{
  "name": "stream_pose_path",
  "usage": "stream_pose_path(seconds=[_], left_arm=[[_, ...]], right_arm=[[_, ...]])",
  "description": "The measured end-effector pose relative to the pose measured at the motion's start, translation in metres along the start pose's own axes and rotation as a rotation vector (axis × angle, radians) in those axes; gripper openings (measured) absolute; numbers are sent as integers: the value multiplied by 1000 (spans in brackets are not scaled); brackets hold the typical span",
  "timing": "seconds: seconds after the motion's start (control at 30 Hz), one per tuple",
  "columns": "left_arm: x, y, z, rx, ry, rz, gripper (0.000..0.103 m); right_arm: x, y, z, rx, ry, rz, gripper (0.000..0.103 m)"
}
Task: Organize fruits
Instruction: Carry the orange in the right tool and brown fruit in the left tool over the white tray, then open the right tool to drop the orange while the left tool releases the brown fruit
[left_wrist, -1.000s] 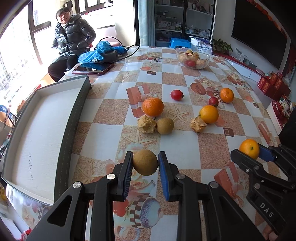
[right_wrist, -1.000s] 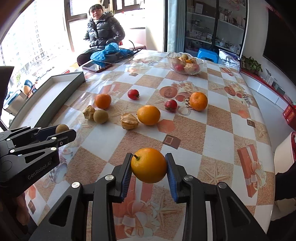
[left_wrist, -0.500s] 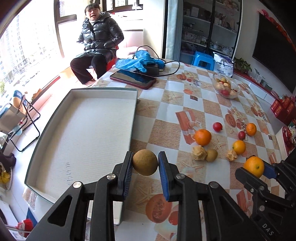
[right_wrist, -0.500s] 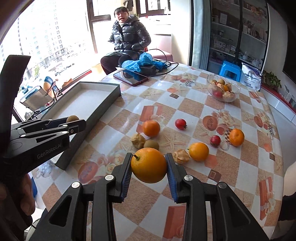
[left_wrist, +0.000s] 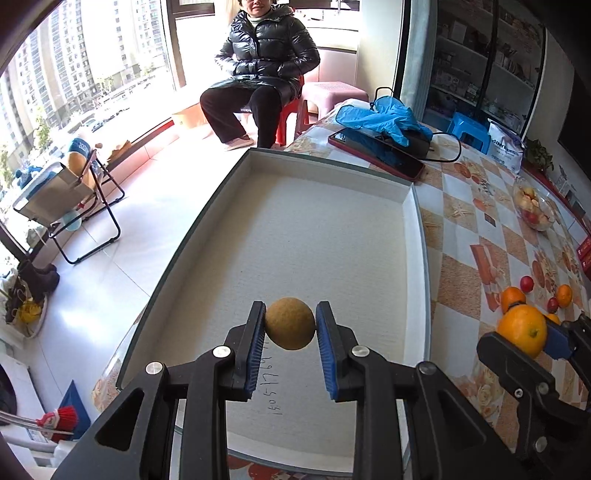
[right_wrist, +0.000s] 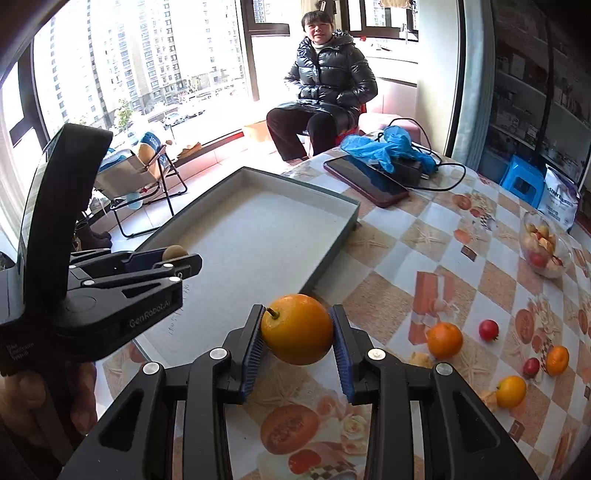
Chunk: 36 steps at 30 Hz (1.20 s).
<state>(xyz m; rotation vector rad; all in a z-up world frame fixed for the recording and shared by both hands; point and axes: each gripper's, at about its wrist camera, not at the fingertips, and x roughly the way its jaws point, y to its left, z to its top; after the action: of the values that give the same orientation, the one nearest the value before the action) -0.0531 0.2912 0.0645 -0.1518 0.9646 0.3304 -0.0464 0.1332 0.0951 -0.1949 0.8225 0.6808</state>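
Note:
My left gripper (left_wrist: 290, 325) is shut on a round brown fruit (left_wrist: 290, 323) and holds it over the near end of a large shallow grey tray (left_wrist: 314, 236). My right gripper (right_wrist: 297, 330) is shut on an orange (right_wrist: 297, 328) above the table, just right of the tray's (right_wrist: 255, 236) near corner. The left gripper also shows in the right wrist view (right_wrist: 177, 258), over the tray. Several fruits lie on the table to the right: an orange (right_wrist: 444, 340), a red fruit (right_wrist: 488, 329), another orange (right_wrist: 557, 360) and a yellow-orange one (right_wrist: 511, 391).
A glass bowl of fruit (right_wrist: 543, 251) stands at the far right. A phone (right_wrist: 365, 180), blue gloves (right_wrist: 384, 147) and a cable lie beyond the tray. A seated person in a black jacket (right_wrist: 325, 88) is past the table. The tray lies along the table's left edge.
Both grippers have swung left with their fruit. The left gripper went from above the patterned table to over the tray; the right followed towards the tray's corner.

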Motion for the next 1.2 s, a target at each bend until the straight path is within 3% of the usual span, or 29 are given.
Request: stream_pose_path(seconds=[0.2,0.57,0.87,1.2], left_arm=[[20,15,5,-17,36,-14,30],[35,22,17,2,57,-23,30],[50,32,24,-9,86,-74,30],[59,33,24,2,89,-84,30]], right_arm=[[35,23,18,-42,48,11,37],[70,17,45,-30,100,7,37],[100,25,66,-66,133,22,37],[127,22,68,-44,182,64,37]])
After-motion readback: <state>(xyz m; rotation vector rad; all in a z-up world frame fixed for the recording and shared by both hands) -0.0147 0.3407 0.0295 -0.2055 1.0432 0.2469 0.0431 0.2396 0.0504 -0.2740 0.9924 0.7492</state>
